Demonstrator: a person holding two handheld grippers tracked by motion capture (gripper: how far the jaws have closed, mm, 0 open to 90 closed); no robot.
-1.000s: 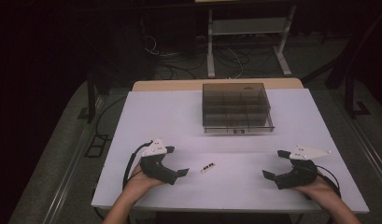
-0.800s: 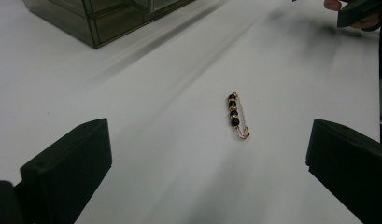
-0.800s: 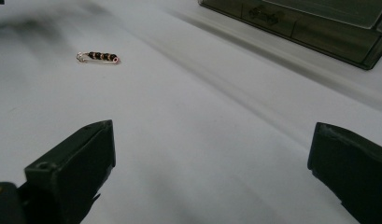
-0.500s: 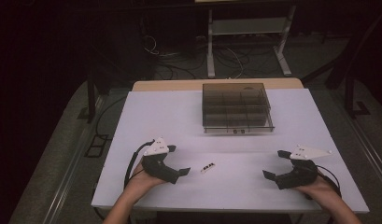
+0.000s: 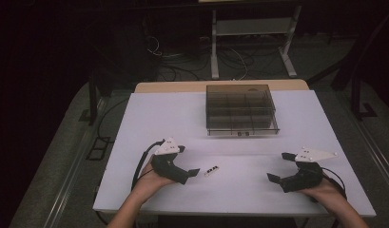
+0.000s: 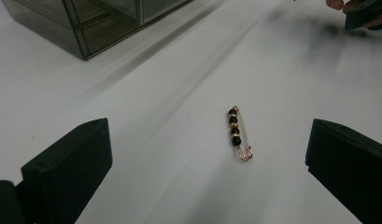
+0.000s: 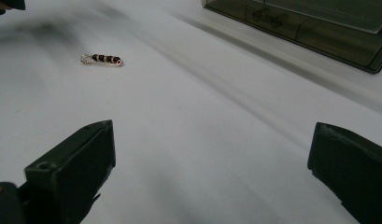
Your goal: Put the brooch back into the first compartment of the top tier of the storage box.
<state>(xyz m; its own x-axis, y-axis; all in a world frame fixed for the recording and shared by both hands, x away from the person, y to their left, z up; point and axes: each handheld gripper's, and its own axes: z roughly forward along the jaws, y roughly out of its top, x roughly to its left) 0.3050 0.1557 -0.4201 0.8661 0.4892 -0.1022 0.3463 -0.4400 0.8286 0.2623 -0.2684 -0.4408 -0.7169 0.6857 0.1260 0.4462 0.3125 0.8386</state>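
Observation:
A small gold safety pin strung with dark beads (image 5: pixel 211 171) lies flat on the white table (image 5: pixel 163 114). In the left gripper view the pin (image 6: pixel 239 133) rests just ahead of, and between, the wide-apart jaws. My left gripper (image 5: pixel 188 160) is open, close to the pin's left side and not touching it. My right gripper (image 5: pixel 279 166) is open near the table's front right, well away from the pin (image 7: pixel 101 59). Nothing is held in either gripper (image 6: pixel 209 140) (image 7: pixel 212 135).
A smoky transparent box with several compartments (image 5: pixel 240 109) stands at the back middle of the table; its corner shows as the box (image 6: pixel 90 23) and the box (image 7: pixel 319 23) in the gripper views. Cables and a white stand (image 5: pixel 251 38) are on the floor beyond.
My left gripper has edged slightly right, toward the pin. The right gripper and the pin have stayed where they were.

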